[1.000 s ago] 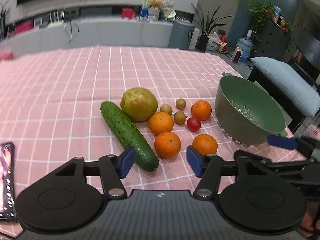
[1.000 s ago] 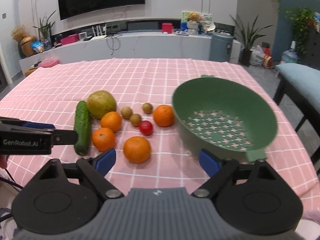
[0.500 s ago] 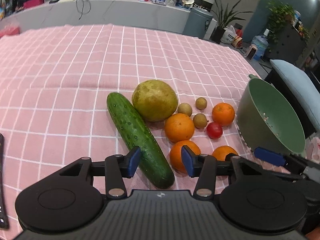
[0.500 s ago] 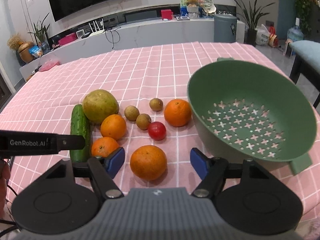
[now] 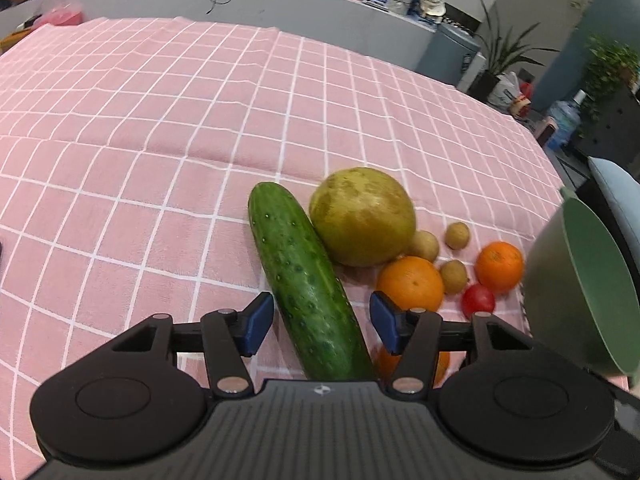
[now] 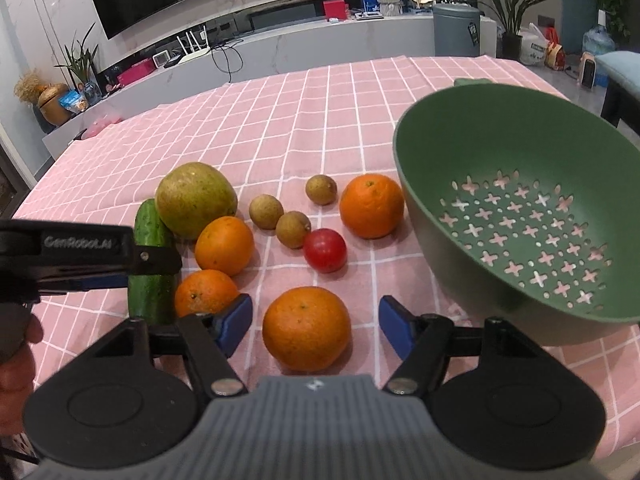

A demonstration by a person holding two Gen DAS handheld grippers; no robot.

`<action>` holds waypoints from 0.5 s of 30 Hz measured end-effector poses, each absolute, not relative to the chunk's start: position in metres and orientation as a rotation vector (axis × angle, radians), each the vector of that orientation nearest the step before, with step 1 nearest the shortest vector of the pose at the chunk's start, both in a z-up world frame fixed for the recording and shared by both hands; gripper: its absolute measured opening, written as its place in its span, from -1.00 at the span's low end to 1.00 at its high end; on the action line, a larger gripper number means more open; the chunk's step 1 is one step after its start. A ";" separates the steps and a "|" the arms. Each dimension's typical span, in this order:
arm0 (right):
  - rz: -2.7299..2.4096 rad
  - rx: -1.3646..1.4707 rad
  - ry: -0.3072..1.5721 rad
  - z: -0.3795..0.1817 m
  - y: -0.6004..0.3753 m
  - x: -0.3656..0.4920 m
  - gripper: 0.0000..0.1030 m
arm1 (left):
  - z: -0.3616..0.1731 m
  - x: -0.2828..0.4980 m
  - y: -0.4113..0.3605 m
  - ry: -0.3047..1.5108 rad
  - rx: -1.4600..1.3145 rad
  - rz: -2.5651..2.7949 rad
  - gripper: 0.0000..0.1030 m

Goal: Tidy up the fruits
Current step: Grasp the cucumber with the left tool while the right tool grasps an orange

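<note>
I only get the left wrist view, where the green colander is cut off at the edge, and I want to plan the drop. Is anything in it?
Observer: No. The right wrist view shows the green colander empty, with its perforated bottom bare.
Operator: What is the right claw doing?
Observer: The right claw is open around the nearest orange. Its jaws have just been closing, but the pads do not touch the fruit.
Operator: How many oranges are there altogether?
Observer: Four lie on the cloth, counting that one. Another orange sits next to the cucumber.
</note>
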State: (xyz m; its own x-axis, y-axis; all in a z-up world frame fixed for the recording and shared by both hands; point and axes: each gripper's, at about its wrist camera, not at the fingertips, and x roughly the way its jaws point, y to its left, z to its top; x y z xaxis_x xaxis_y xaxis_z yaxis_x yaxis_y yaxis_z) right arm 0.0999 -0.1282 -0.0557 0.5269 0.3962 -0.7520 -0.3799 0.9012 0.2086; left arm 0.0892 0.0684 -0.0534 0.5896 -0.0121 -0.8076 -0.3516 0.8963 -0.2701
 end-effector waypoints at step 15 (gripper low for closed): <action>0.501 0.020 0.920 -0.059 -0.128 0.097 -0.15 | -0.056 0.086 0.070 0.897 -0.423 0.257 -0.11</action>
